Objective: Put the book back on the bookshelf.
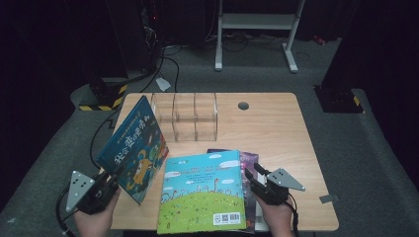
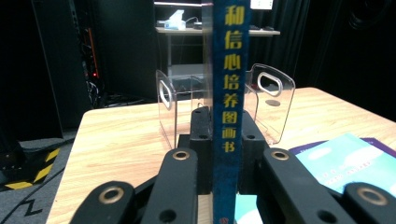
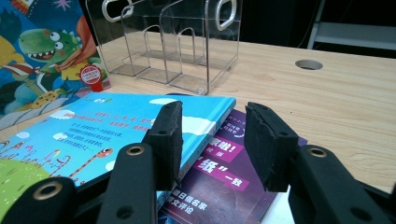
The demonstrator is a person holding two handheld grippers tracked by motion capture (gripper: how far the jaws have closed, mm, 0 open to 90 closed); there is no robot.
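My left gripper (image 1: 112, 180) is shut on the lower edge of a blue dinosaur picture book (image 1: 132, 146), holding it upright and tilted over the table's left side. In the left gripper view its blue spine (image 2: 229, 93) with yellow characters stands between the jaws of that gripper (image 2: 226, 135). A light blue and green picture book (image 1: 202, 192) lies flat at the front, on top of a purple book (image 1: 249, 160). My right gripper (image 1: 253, 174) is open at the flat book's right edge; its pads (image 3: 169, 135) straddle the light blue book (image 3: 116, 130) and the purple book (image 3: 224, 177).
A clear acrylic book holder (image 1: 185, 116) with several slots stands at the back middle of the wooden table (image 1: 276, 133); it shows behind the spine (image 2: 271, 93) and ahead of the right gripper (image 3: 173, 42). A cable hole (image 1: 243, 105) lies to its right.
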